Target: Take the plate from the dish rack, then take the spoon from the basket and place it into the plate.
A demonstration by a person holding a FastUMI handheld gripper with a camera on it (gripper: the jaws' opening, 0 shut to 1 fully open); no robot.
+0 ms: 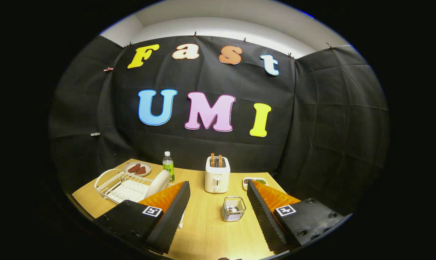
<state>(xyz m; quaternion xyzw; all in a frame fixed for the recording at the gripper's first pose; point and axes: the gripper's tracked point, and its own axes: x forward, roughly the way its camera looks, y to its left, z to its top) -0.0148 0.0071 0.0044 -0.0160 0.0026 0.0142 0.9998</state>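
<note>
1. Where the view starts, one gripper (218,202) with two black fingers (174,209), spread wide apart, holding nothing, up above the wooden table (207,231).
2. Between the two fingers, a bit ahead: one small wire basket (233,208), standing on the table. Something small and pale inside, maybe the spoon, but too tiny to tell.
3. Just past the left finger: one white wire dish rack (120,186) on the table, with one white plate (158,183) standing on its edge at the rack's right end. Lower part of the plate hidden behind the left fingertip. Near corner of the rack cut off by the same finger.
4. Under the left finger, a bit of something white poking out; cannot tell what.
5. Past the basket, in the middle of the table: one white toaster (217,174) with two brown slices of toast (216,160) sticking up.
6. Left of the toaster, right behind the plate: one green bottle (168,166) with a white cap. Bottom hidden by the plate.
7. Far left, behind the rack: one round dish (137,169) with two or three dark red pieces; hard to count.
8. Right of the toaster: one small tray (255,181) with something greenish, partly hidden by the right fingertip.
</note>
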